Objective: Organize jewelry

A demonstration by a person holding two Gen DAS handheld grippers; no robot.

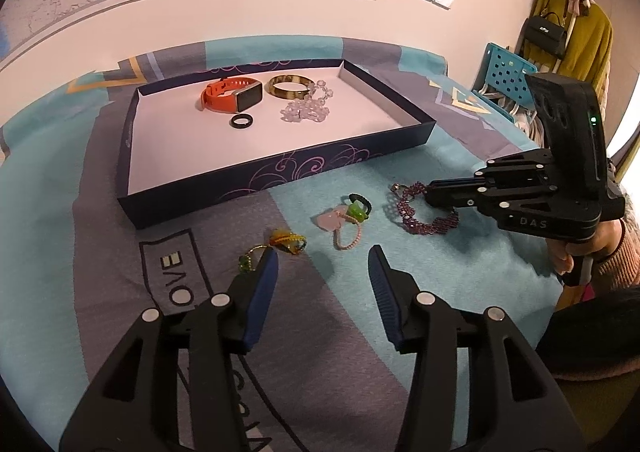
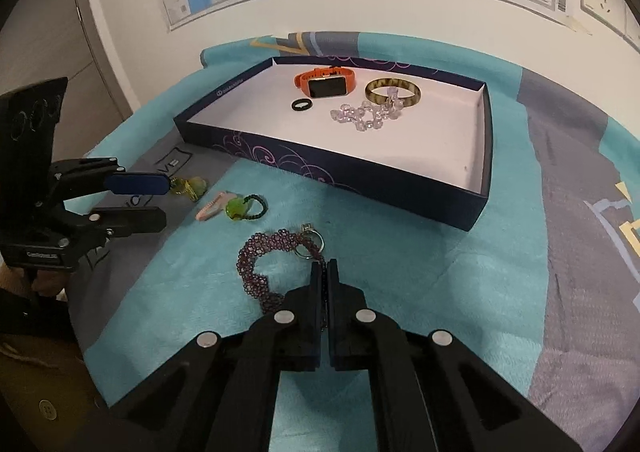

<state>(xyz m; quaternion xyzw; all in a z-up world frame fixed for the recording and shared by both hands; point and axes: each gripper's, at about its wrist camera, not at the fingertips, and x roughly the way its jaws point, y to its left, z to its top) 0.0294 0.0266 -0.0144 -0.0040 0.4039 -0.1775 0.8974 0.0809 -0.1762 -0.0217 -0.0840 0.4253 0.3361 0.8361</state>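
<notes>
Teal-and-grey blanket under a wall map. Nearest: purple beaded bracelet, looped, metal ring at one end; right gripper jaws together, clamped on its strand. Left gripper jaws apart, empty, over yellow-green trinket. Beyond: navy tray holding orange smartwatch, bangle.
</notes>
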